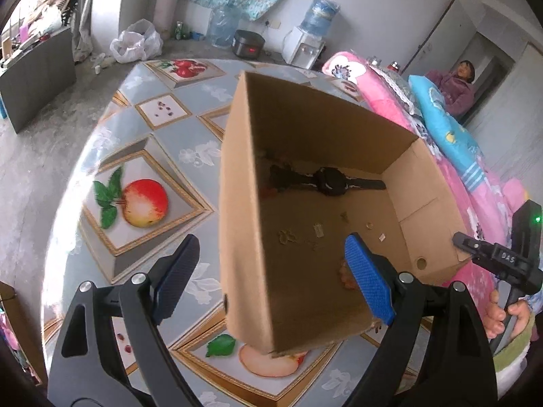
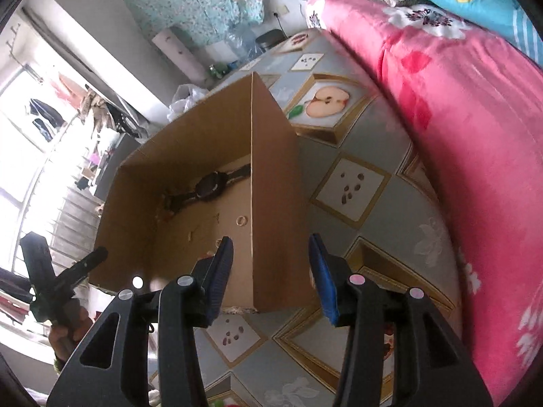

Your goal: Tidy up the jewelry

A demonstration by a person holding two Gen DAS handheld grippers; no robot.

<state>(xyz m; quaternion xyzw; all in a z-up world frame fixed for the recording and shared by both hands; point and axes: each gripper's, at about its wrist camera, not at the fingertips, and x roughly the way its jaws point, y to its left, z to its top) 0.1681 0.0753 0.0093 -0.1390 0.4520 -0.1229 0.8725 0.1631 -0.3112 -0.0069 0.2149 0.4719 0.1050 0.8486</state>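
Note:
An open cardboard box (image 1: 237, 203) stands on the fruit-patterned table (image 1: 142, 135). On its floor lie a black watch (image 1: 331, 181), a small ring (image 1: 369, 225), a gold flower-shaped piece (image 1: 286, 236) and a few other tiny pieces. My left gripper (image 1: 271, 239) is open and straddles the box's near wall, with one blue pad outside and one inside. My right gripper (image 2: 271, 239) is also open. It straddles another wall of the box (image 2: 275, 186) without its pads touching it. The watch (image 2: 208, 186) and ring (image 2: 241, 220) show in the right wrist view too.
A pink flowered quilt (image 2: 458, 135) and a blue pillow (image 1: 448, 129) are piled along one side of the table. A person (image 1: 458, 84) sits behind them. On the floor beyond are a water dispenser (image 1: 305, 47), a cooker (image 1: 247, 44) and a plastic bag (image 1: 135, 42).

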